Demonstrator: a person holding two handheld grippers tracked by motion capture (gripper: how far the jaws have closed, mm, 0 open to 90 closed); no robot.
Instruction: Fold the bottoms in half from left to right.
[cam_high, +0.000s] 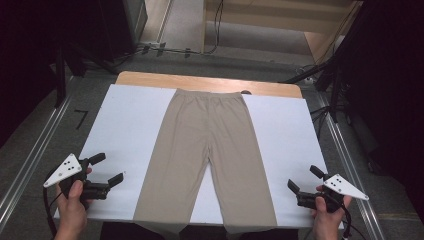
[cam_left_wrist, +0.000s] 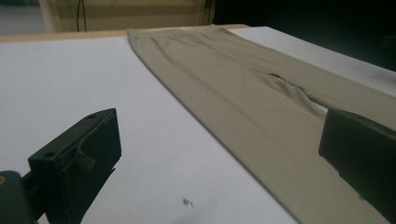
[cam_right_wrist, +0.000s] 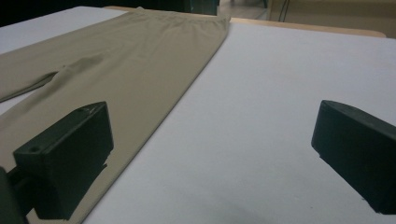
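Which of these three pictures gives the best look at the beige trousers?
The high view: it shows the trousers spread flat on the white sheet, waistband far, both legs reaching the near edge. The left gripper view shows one side edge and the crotch crease slantwise; the right gripper view shows the other side edge and the waistband.

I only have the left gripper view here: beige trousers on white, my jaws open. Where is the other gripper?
Observer: The right gripper is held over the near right corner of the white sheet, beside the trousers' right leg, jaws open and holding nothing.
Operator: Do the legs stay on the table?
Observer: No. In the high view both leg ends hang over the near edge.
Operator: Is my gripper touching the fabric?
Observer: From above, the left gripper is off to the left of the left leg, over bare sheet, apart from the cloth.
Operator: And the waistband?
Observer: It lies flat at the far end, reaching the wooden table edge.
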